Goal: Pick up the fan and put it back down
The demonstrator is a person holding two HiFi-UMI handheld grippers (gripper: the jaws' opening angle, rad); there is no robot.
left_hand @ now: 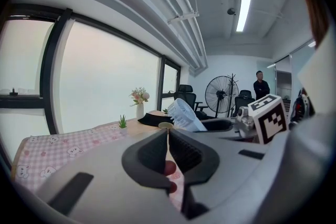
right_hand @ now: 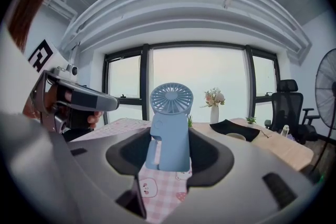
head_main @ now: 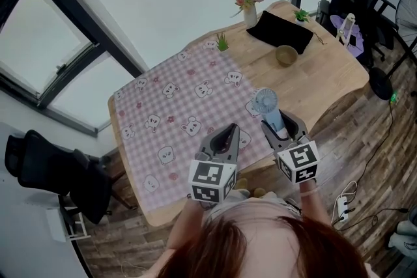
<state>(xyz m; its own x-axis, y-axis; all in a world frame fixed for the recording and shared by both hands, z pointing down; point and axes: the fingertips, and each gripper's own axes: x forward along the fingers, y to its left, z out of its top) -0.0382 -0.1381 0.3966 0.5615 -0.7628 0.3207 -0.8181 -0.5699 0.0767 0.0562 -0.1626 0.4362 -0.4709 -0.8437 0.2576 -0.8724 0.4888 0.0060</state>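
The right tongs (right_hand: 169,157) are clamping the fan (right_hand: 170,128) round its blue body, over the near right of the tabletop (head_main: 326,75). The left tongs (left_hand: 168,136) are hanging shut and empty just beside. The fan is looking like light, stiff, smooth plastic, so I am judging the thick body a safer hold than the thin grille.

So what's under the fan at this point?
The pink checked cloth shows beneath the fan, which the right gripper holds upright. The spot directly under its base is covered by the fan itself, so whether it touches the cloth cannot be seen.
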